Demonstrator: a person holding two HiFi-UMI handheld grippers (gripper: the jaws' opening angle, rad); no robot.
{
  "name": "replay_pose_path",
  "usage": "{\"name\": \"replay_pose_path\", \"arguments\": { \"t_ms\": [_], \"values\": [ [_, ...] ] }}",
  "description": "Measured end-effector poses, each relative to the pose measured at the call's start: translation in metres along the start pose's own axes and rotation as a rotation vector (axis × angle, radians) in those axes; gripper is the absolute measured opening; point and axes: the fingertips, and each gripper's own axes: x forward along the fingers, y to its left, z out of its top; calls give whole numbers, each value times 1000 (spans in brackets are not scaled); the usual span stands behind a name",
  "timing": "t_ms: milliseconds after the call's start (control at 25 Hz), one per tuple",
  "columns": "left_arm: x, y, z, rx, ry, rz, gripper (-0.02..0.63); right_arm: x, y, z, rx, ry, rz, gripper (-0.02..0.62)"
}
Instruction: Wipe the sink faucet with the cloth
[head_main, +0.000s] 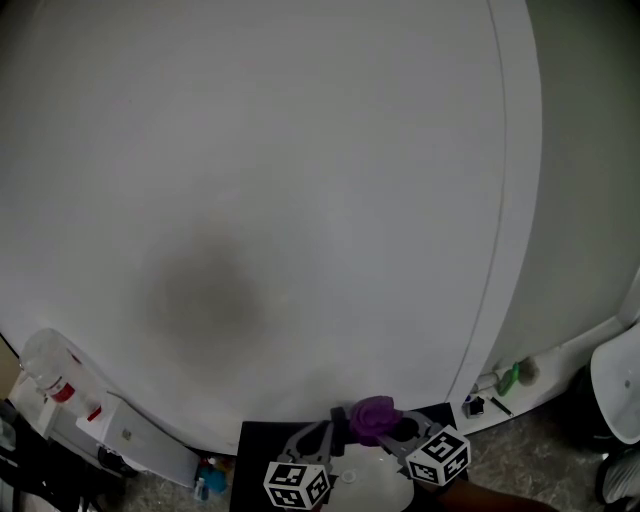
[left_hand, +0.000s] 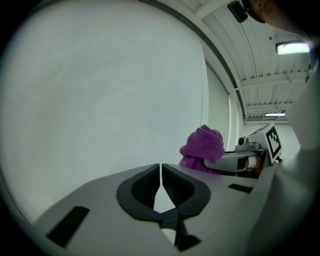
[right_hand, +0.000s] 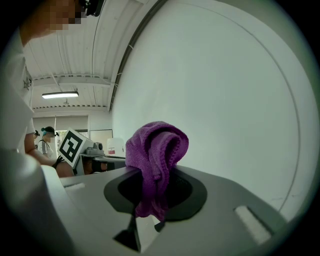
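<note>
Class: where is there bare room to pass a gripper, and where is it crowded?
Bare: in front of the white wall, above both grippers. Crowded: low down, where the left gripper and the right gripper clamping the purple cloth sit close.

The head camera sits above both grippers and faces the white wall (head_main: 250, 200), which fills nearly its whole frame; the grippers show only at 6 o'clock. The camera on the left gripper (left_hand: 160, 167) rides just behind its jaws and tilts upward, with the wall ahead and the ceiling (left_hand: 260, 75) at 1 o'clock. The camera on the right gripper (right_hand: 152, 175) is set the same way, with the ceiling at 11 o'clock. All three share the wall and the purple cloth (right_hand: 156, 145). Each gripper camera also catches the other's marker cube (left_hand: 272, 140), at 3 o'clock from the left and 9 o'clock from the right.
</note>
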Motion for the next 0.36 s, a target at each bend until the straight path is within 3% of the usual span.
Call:
{"name": "replay_pose_path", "arguments": {
  "t_ms": [360],
  "values": [
    [-8,3,-3,-4,-1,0,20,1,7,2,1,-6,-4,77]
  ]
}}
